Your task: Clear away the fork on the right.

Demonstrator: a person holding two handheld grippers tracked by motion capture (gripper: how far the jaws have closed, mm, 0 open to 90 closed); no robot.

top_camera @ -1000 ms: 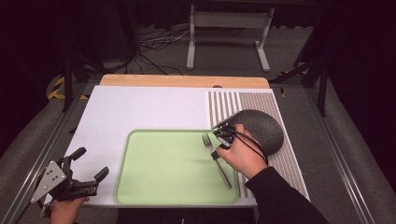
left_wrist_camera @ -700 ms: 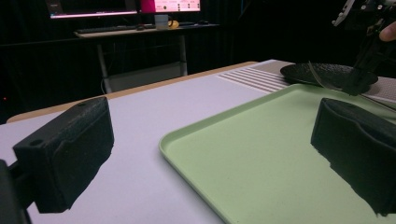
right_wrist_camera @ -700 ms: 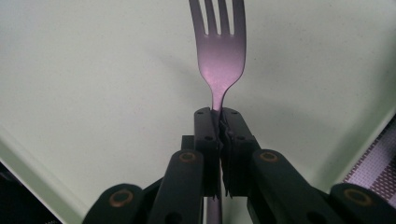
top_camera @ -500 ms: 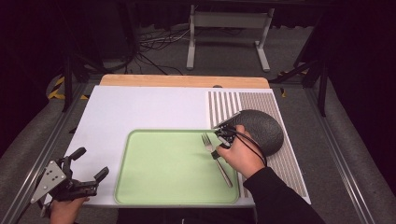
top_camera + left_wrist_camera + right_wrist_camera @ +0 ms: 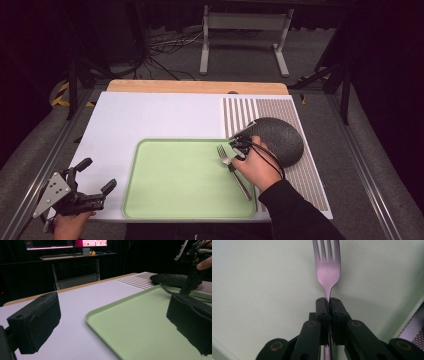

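The fork is being clamped at its neck by the right gripper, so it is best being kept level over the tray just beneath.

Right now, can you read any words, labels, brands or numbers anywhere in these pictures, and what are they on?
Monitors in the left gripper view: bright pink and white screens with rows of text, too small and blurred to read.
Fork, green tray, dark plate, white mat: no writing.
Left claw and right claw: no label or number legible.
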